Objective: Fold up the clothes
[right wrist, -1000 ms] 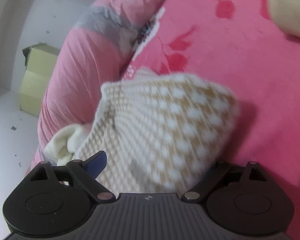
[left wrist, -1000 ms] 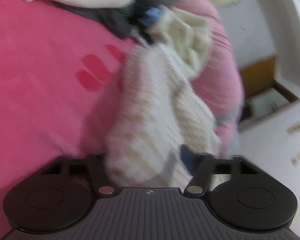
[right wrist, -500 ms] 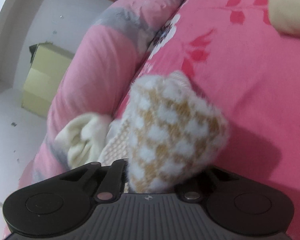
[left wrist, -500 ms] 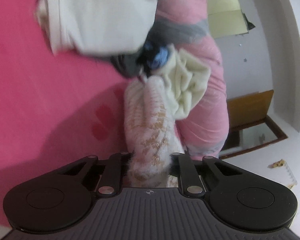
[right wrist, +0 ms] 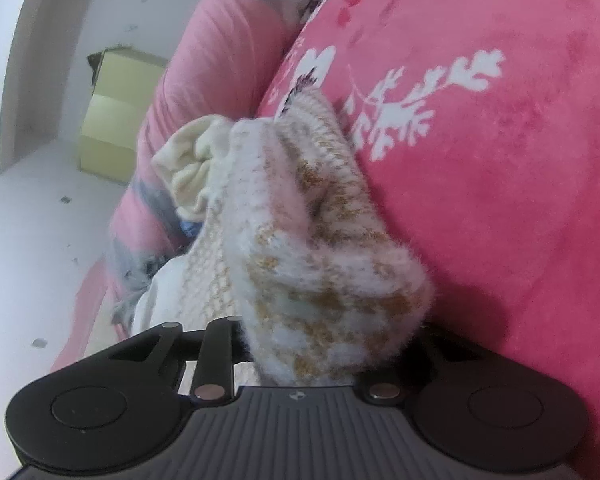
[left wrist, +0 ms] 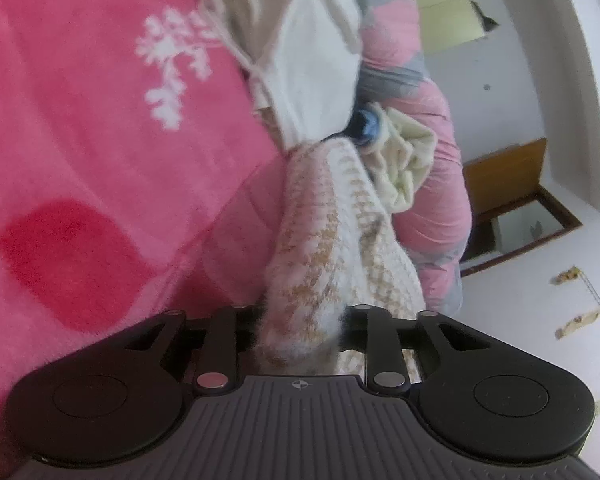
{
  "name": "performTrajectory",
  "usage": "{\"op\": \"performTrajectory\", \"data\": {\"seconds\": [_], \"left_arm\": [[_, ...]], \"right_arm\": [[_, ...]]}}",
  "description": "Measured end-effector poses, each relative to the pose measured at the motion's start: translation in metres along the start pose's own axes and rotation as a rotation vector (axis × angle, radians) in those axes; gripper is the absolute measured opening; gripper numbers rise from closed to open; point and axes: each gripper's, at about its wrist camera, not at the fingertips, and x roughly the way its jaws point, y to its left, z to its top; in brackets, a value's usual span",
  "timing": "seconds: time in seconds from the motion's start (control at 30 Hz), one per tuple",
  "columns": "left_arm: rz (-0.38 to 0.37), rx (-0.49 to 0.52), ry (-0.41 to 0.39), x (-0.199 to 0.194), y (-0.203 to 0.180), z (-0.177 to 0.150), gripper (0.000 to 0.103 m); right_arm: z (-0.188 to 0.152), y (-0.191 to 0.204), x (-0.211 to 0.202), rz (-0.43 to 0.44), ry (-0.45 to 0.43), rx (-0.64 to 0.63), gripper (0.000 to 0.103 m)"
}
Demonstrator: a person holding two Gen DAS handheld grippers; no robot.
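Note:
A fuzzy white knit sweater with a tan pattern [left wrist: 324,240] stretches between both grippers over a pink bed. My left gripper [left wrist: 302,320] is shut on one bunched end of it; the fingertips are buried in the knit. In the right wrist view the same sweater [right wrist: 312,248] bulges out of my right gripper [right wrist: 320,344], which is shut on the other end. A cream garment [left wrist: 404,160] lies crumpled just beyond the sweater, also visible as a cream garment [right wrist: 192,164] at the bed's edge. A white garment [left wrist: 312,52] lies further back.
The pink blanket [left wrist: 100,140] with white and red leaf prints covers the bed. A rolled pink and grey quilt [right wrist: 204,80] runs along its edge. A yellow-green box [right wrist: 116,116] stands on the white floor; a wooden frame [left wrist: 516,196] lies on the floor.
Both grippers went from open around the sweater to shut on it. The sweater has been gathered into tighter bunches, and both views have swung across the bed.

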Motion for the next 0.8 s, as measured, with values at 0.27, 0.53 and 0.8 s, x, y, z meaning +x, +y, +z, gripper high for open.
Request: {"op": "performTrajectory", "data": {"seconds": [0.27,0.53,0.8], "left_arm": [[0.058,0.145,-0.044,-0.017,-0.002,0.005,0.057],[0.052,0.234,0.038,-0.011,0.0,-0.003,0.034],[0.064,0.286,0.006,-0.016,-0.011,-0.007,0.011]], "right_arm": [[0.004,0.009,-0.08,-0.128,-0.078,-0.137,0.053],[-0.002,0.041,-0.077,-0.201,-0.159,-0.374,0.049],[-0.012,0.065,-0.071,-0.247,-0.161,-0.528,0.015]]}}
